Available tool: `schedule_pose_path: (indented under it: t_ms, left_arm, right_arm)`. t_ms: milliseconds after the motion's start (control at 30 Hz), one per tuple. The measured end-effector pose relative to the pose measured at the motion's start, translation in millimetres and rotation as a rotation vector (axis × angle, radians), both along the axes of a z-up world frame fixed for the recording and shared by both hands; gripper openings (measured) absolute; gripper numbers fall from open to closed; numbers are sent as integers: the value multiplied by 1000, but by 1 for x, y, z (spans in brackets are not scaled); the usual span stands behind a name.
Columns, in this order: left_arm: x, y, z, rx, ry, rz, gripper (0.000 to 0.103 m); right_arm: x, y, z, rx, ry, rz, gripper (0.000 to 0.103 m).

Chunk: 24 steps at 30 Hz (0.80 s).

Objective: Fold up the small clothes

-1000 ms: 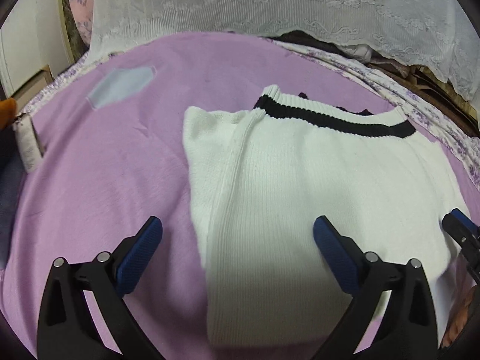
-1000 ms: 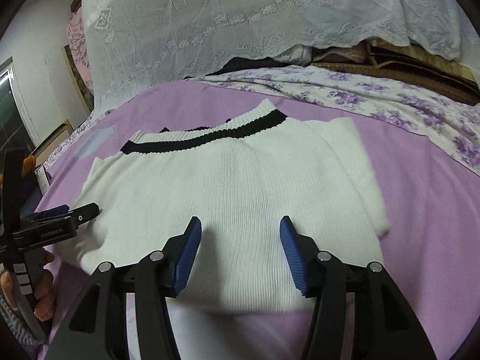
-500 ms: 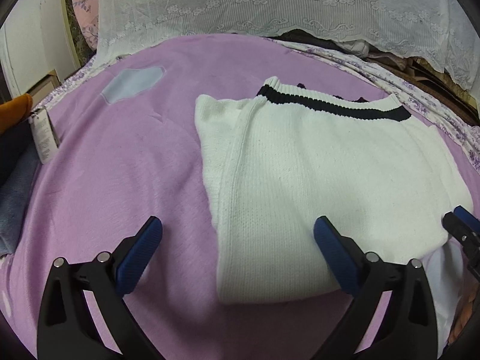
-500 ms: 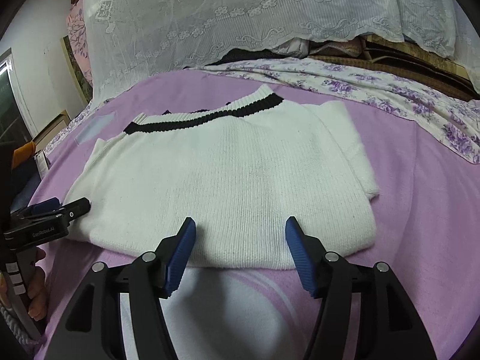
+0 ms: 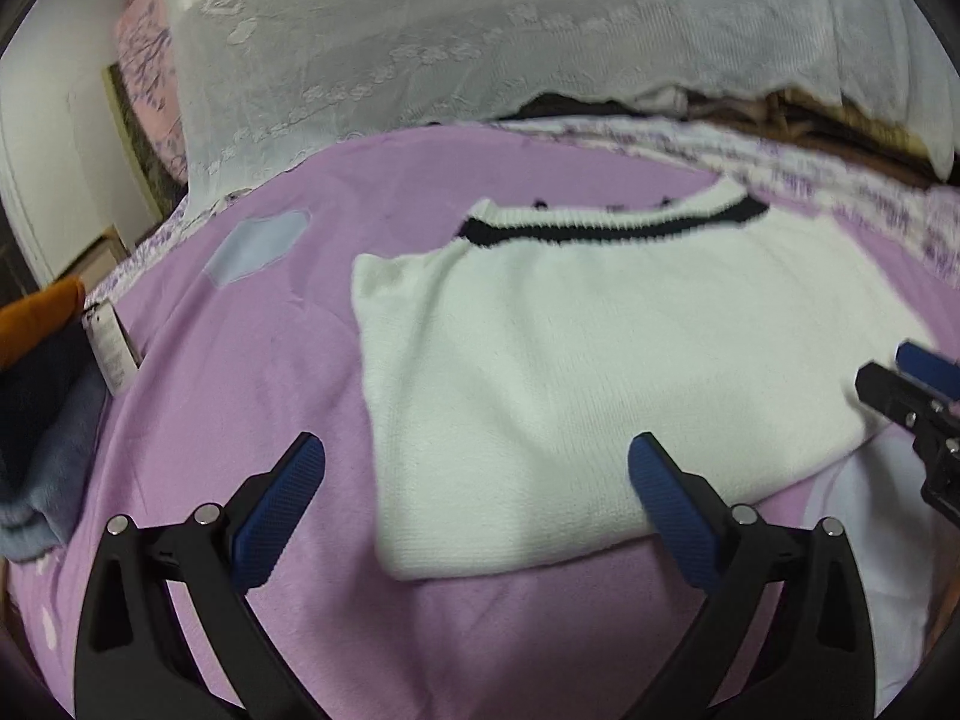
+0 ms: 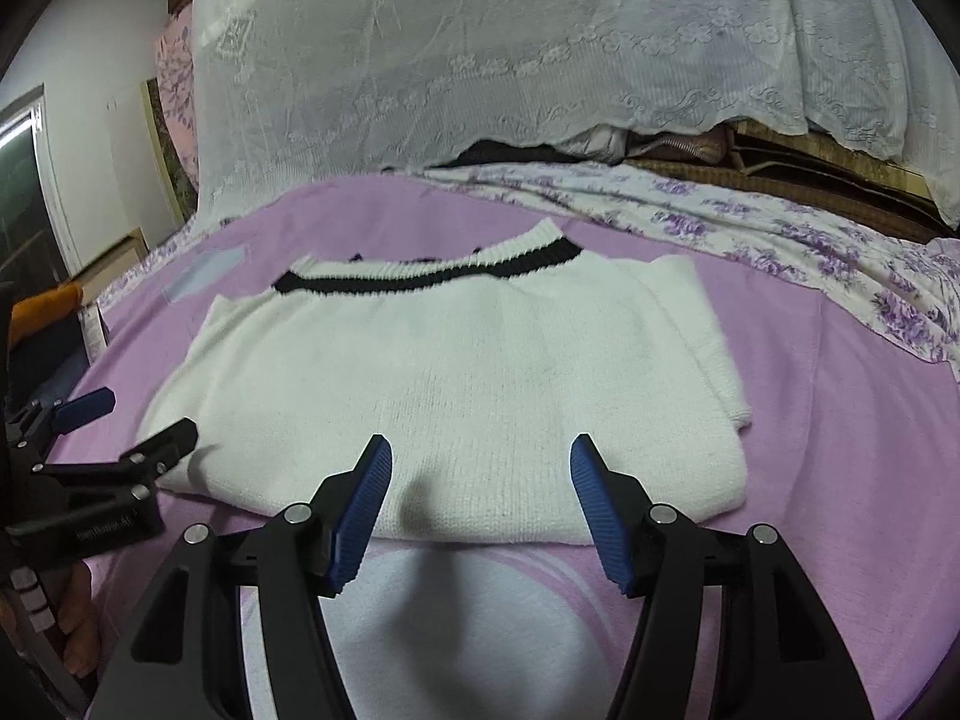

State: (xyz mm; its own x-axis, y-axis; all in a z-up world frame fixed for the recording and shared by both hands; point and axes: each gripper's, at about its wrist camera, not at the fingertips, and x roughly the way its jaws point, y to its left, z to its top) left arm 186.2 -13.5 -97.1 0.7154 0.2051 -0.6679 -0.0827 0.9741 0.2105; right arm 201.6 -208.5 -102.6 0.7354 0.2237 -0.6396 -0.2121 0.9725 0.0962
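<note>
The white sweater (image 6: 456, 384) with a black stripe at the neck lies folded flat on the purple blanket (image 6: 840, 420), just ahead of both tools. The right gripper (image 6: 480, 498) has just been opening; nothing is between its fingers. The left gripper (image 5: 477, 498) stands wide apart, empty. Behind the sweater hangs a lace cloth (image 6: 540, 48); nothing blocks the way.

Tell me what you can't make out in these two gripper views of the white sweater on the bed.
- White sweater: underside and any folded layers are hidden by its top layer, both views.
- Dark items behind the black-striped collar: only tips show.
- Left wrist view: motion blur smears the knit.
- Stacked clothes: cut off by the left edge.
- Label: print too small.
</note>
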Motion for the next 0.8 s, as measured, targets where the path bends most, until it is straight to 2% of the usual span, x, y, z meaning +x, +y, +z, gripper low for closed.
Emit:
schedule_pose_path:
  t_ms: [100,233,467,800]
  left_arm:
    - [13,-2,-13,22,78,3,99]
    - [13,1,-14,3,87,7,99]
    - [-4,-4,0,52,-14,19,99]
    - [-13,-10,24,35,-92,5,99]
  right_arm:
    - [10,4,-10,-13,76,8,69]
    - [8,0,-11,14,72,5,69]
    - [-5,-15,-1,83,17,-25,69]
    - [-21,-43,13,193,-10,-69,69]
